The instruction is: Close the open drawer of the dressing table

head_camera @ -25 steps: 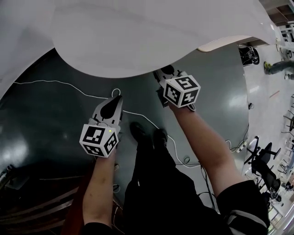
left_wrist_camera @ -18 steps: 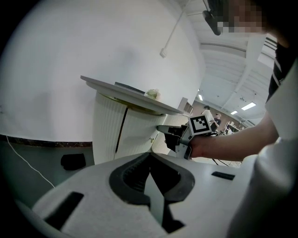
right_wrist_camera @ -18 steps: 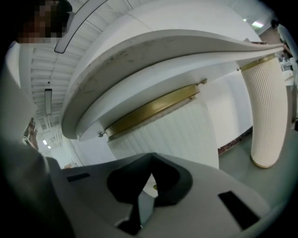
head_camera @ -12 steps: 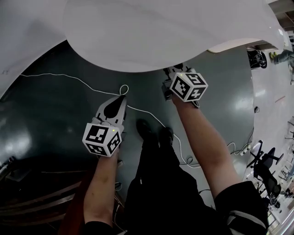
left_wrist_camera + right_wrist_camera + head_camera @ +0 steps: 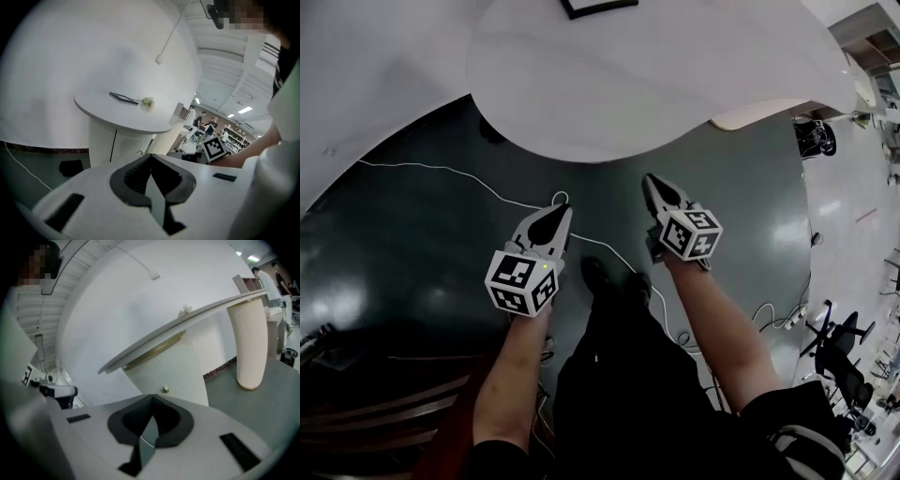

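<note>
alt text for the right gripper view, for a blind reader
The right gripper fills the bottom of the view, its jaws shut on nothing. Beyond them stands the white dressing table, its ribbed front carrying a small gold knob under a slanting top, with a ribbed leg on grey floor at right.

Dark grey glossy floor (image 5: pixel 412 244) below, streaked with pale glare. Thin white cable (image 5: pixel 441 171) snaking across it. Plain white wall (image 5: pixel 70 56) behind, with a dark skirting strip (image 5: pixel 42 150) along its foot. White dressing table (image 5: pixel 675 75), rounded top and ribbed base, by that wall. Off to the right, black office chairs (image 5: pixel 839 342) on lighter flooring. Farther back, bright ceiling strip lights (image 5: pixel 244 110), shelving (image 5: pixel 236 133), and people (image 5: pixel 206 123) standing, too small for detail.
</note>
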Demonstrator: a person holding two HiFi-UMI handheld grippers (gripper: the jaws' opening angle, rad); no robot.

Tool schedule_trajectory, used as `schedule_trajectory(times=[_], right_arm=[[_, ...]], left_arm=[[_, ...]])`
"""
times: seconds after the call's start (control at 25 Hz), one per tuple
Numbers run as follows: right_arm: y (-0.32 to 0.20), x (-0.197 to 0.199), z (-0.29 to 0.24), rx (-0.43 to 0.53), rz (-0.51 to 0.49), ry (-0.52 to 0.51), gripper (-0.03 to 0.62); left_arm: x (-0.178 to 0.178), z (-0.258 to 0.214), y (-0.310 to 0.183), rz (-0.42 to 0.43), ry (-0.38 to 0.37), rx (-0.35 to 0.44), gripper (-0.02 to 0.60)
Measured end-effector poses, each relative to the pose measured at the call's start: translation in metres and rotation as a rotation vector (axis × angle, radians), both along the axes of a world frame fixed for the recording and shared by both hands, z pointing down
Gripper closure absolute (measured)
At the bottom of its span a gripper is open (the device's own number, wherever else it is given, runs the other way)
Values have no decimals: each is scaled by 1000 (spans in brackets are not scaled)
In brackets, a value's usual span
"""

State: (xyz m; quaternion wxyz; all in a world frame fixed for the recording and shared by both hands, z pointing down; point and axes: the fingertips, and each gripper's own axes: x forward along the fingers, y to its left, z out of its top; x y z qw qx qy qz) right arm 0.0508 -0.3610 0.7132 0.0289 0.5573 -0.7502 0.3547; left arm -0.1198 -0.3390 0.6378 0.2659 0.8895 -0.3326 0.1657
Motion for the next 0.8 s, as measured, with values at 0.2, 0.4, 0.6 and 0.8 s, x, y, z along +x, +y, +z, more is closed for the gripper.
schedule_trajectory(times=[0.2,0.4,0.6,0.8], right_arm=[[63,1,-50,-68,-8,19,589],[107,-2,-141,-71,-33,82,588],[110,16,-223,48,-47,156,589],[109,41,-284,150,35,109,589]], left_arm=[[-3,-52,5,-12,33,27,577],[-10,-112,31,7,7,79,577],[-6,-164,45,20,38,151,577],[-8,-209,56,11,71,182,577]])
